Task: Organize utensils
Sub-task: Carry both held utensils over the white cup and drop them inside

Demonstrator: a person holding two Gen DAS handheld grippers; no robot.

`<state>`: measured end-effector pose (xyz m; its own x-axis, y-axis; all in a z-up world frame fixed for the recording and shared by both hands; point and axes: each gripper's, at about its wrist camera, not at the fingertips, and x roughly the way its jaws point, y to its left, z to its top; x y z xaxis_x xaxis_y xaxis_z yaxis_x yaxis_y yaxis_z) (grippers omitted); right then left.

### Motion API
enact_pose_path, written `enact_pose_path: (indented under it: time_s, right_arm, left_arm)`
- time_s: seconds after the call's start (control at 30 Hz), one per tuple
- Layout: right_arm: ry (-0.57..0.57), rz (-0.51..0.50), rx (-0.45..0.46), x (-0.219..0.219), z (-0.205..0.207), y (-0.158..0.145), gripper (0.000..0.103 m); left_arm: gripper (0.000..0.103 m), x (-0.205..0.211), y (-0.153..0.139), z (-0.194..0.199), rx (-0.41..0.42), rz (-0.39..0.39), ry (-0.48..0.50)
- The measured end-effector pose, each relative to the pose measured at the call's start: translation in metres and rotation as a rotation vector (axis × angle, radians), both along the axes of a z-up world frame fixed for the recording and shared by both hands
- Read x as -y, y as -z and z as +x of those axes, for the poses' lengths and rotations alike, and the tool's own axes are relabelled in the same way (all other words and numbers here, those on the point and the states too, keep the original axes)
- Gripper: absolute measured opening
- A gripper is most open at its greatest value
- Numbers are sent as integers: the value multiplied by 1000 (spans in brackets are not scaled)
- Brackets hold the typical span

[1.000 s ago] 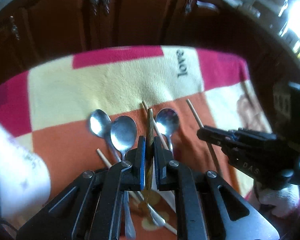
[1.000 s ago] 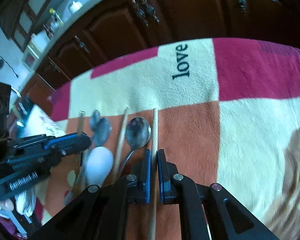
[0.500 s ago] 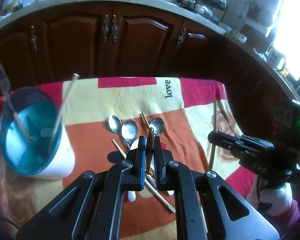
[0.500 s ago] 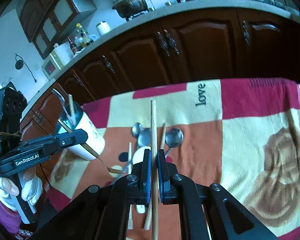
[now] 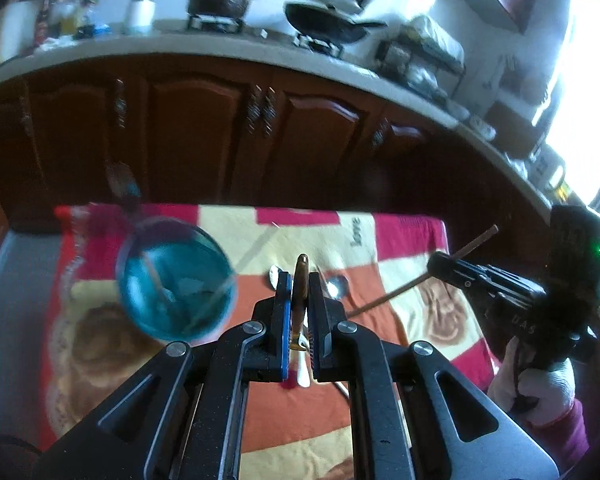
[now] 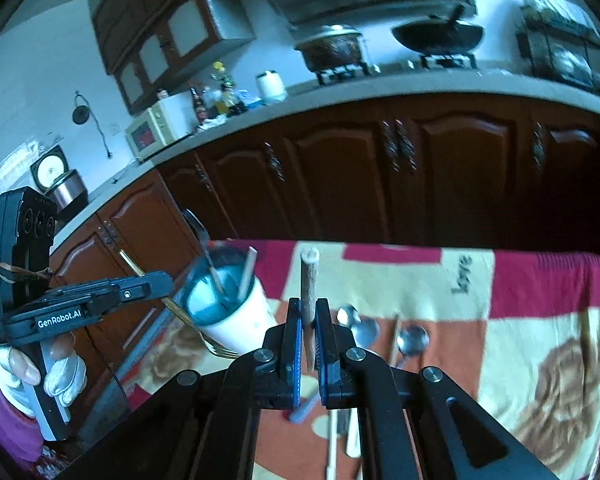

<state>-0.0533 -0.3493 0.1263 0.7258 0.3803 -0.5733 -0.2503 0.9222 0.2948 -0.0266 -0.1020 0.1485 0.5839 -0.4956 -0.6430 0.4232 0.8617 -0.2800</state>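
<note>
My left gripper [image 5: 299,285] is shut on a gold-coloured fork [image 5: 300,280], lifted above the blanket, just right of the blue-lined white cup [image 5: 176,280]. In the right wrist view the fork [image 6: 188,316] hangs from the left gripper [image 6: 156,280] beside the cup [image 6: 236,316], which holds a fork and a chopstick. My right gripper [image 6: 309,320] is shut on a wooden chopstick [image 6: 309,280], held high; it also shows in the left wrist view [image 5: 440,268]. Several spoons [image 6: 364,328] and chopsticks lie on the blanket.
A checked red, orange and cream blanket [image 6: 540,320] covers the table. Dark wooden kitchen cabinets [image 6: 420,184] stand behind it, with a counter carrying pots and a stove. Gloved hands hold both grippers.
Both grippers have risen from the blanket with their utensils. The left one has moved the fork up next to the cup; the right one has lifted the chopstick well above the table.
</note>
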Motion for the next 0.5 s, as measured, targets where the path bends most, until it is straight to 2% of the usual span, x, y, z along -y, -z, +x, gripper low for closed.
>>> enact_pose_path:
  time_s: [0.23,0.37,0.5]
  right_arm:
    - [-76,-23,81,-43,13,-47,5]
    - [-123,-22,124,-66,23,-73,5]
    - [-131,-24,168,-87,35,-88,5]
  left_arm:
    - [6,-48,-29,10,75,24,-97]
    - [6,-64,-25,23,75,46,-138]
    - [6,-70,-10,38,54,70,-174]
